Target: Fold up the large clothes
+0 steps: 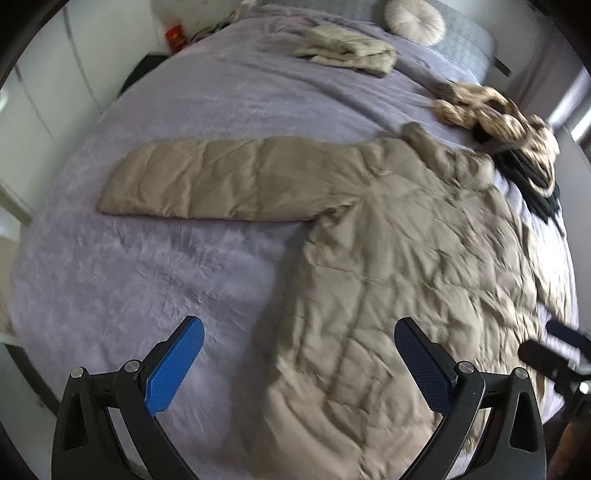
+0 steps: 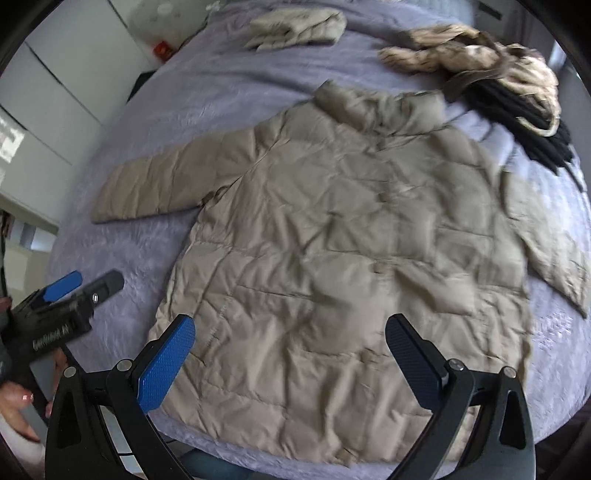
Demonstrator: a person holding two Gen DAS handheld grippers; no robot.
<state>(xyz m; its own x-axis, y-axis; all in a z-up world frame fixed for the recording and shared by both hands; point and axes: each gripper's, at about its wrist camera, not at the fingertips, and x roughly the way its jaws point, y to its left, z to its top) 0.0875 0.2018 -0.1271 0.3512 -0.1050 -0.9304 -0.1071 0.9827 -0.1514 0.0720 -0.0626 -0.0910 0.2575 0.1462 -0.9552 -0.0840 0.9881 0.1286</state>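
Coat (image 2: 332,236) lies flat, collar pointing away, both tongs (image 1: 299,363) (image 2: 290,360) spread, empty.

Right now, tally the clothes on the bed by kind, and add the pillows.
Spread-out beige quilted coat: 1
Folded beige garment near the head of the bed: 1
Rumpled heap of patterned and black clothing, pieces cannot be told apart: 1
Round pillow: 1
Total: 4

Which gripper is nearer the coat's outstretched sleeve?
Left. The left gripper hangs open near the coat's sleeve side; the right gripper hovers open over the hem.
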